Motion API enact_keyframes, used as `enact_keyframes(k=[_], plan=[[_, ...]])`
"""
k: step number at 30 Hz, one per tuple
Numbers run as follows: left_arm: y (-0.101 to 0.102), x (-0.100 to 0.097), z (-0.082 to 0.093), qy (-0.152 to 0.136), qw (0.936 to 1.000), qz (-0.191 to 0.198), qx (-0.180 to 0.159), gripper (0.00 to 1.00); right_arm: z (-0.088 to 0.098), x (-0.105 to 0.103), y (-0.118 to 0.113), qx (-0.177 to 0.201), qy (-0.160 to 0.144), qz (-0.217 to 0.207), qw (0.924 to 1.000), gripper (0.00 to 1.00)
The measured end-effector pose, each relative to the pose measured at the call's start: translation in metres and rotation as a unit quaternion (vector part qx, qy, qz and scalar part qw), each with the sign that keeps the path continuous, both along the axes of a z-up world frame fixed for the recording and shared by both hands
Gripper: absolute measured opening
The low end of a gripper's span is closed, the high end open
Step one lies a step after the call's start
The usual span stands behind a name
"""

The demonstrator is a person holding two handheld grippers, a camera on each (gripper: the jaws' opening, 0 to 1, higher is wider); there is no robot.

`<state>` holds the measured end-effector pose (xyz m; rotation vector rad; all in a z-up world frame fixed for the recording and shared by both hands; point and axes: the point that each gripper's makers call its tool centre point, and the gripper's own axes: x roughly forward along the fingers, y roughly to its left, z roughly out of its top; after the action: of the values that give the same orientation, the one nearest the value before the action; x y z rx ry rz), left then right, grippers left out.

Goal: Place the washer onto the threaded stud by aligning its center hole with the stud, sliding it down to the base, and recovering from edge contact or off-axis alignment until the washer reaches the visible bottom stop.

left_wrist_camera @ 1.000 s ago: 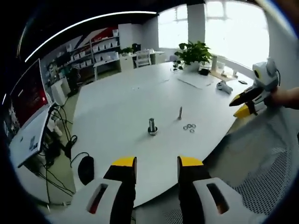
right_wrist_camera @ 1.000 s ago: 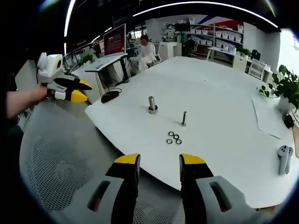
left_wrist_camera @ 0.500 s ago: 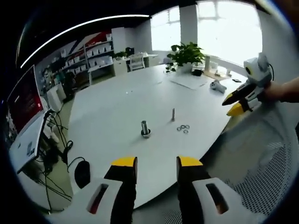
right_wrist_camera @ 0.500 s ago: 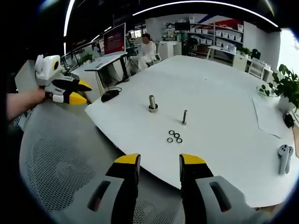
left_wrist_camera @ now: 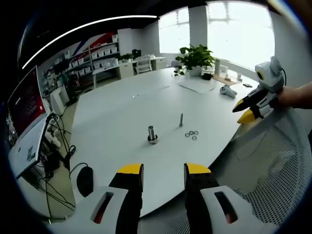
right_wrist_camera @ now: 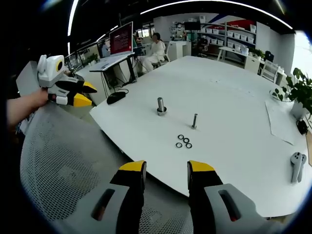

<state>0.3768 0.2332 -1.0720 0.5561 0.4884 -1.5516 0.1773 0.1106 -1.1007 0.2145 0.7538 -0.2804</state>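
Three small dark washers [left_wrist_camera: 191, 134] [right_wrist_camera: 184, 142] lie in a cluster on the big white table [left_wrist_camera: 126, 112] [right_wrist_camera: 229, 112]. Beside them stands a thin threaded stud [left_wrist_camera: 181, 119] [right_wrist_camera: 194, 121], upright. A thicker metal post on a round base [left_wrist_camera: 152, 134] [right_wrist_camera: 160, 106] stands a little further off. My left gripper [left_wrist_camera: 161, 170] is open and empty, short of the table's near edge; it also appears at the left of the right gripper view [right_wrist_camera: 85, 94]. My right gripper [right_wrist_camera: 165, 168] is open and empty too, held off the table edge; its yellow-tipped jaws appear at the right of the left gripper view [left_wrist_camera: 243, 111].
A grey mesh chair back [right_wrist_camera: 63, 180] [left_wrist_camera: 273, 165] lies under both grippers. On the table's far part are a sheet of paper [left_wrist_camera: 197, 84], a white controller [right_wrist_camera: 296, 161] and a potted plant [left_wrist_camera: 195, 56]. A desk with a monitor [right_wrist_camera: 121, 41] and a seated person [right_wrist_camera: 157, 48] stand beyond.
Both views have shifted slightly with the hands. The washers, stud and post stay put, and both grippers remain open and empty.
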Motion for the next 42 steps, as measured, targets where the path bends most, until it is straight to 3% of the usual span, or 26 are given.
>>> enact_keyframes(k=[12,20,23,42], plan=[[0.0003,-0.0036,0.0012,0.006,0.9999,-0.008,-0.003,0.31,-0.0066,-0.0019,0.0019,0.008,0.018,0.005,0.9998,0.36],[0.0004,-0.0052,0.0007,0.005,0.9999,-0.01,-0.001,0.3,-0.0053,-0.002,0.0047,0.016,0.018,0.007,0.9997,0.37],[0.0005,-0.004,0.0011,0.007,0.9999,-0.006,-0.005,0.3,0.0008,0.0001,0.0032,0.021,-0.001,-0.005,0.9998,0.38],[-0.0002,-0.0032,0.003,0.008,0.9999,-0.003,-0.008,0.3,0.0,0.0025,0.0009,0.008,0.004,0.004,1.0,0.4]])
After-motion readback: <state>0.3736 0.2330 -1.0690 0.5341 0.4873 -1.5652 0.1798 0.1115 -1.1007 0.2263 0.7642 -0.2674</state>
